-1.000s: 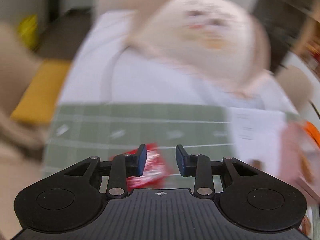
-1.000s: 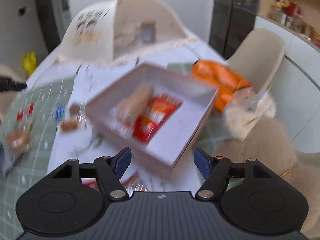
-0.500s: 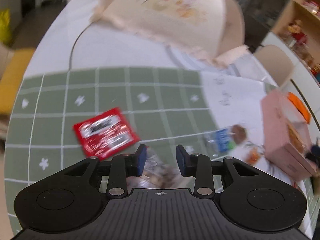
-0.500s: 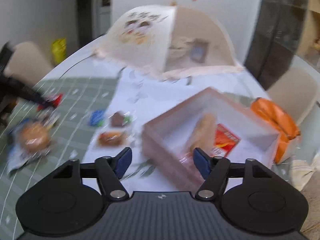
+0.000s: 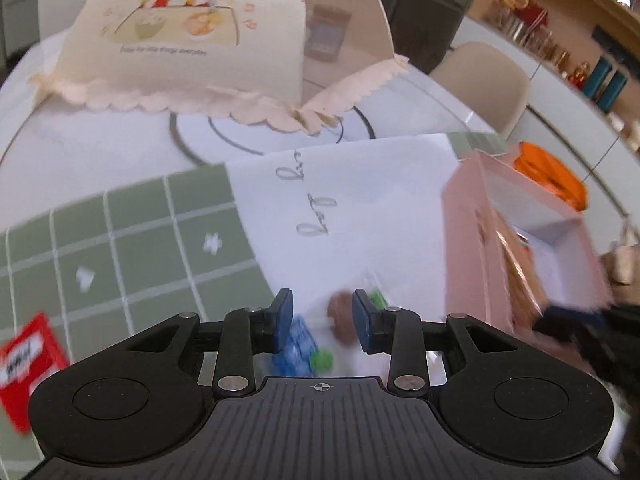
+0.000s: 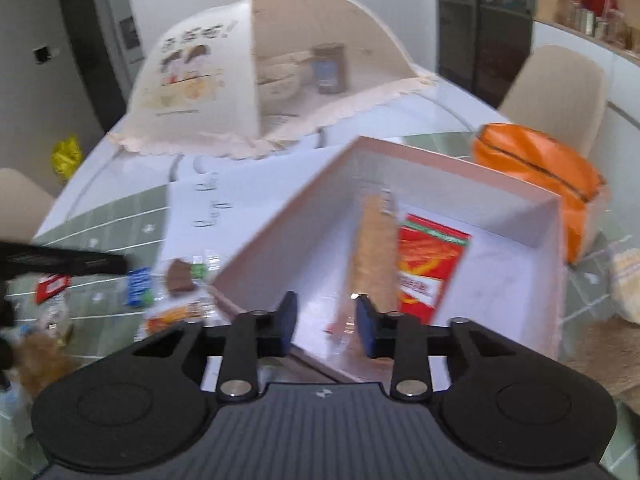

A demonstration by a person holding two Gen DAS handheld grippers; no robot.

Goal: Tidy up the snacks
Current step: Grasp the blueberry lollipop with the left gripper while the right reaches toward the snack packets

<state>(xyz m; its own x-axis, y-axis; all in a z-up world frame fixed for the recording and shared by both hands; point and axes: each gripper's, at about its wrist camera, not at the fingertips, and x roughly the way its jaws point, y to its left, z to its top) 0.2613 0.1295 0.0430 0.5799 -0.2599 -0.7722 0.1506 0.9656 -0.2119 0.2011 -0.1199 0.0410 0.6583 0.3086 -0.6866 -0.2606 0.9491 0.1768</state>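
Snacks lie at lower centre of the left view: a blue packet and a brown one under the left gripper, whose narrow jaws hold nothing. Right gripper, jaws as closed as they go and empty, hangs over the pink box, which holds a red pack.

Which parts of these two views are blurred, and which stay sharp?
Left wrist view: the pink box and red packet smear at the edges, while the food cover stays crisp. Right wrist view: soft throughout, worst on the loose snacks at left.
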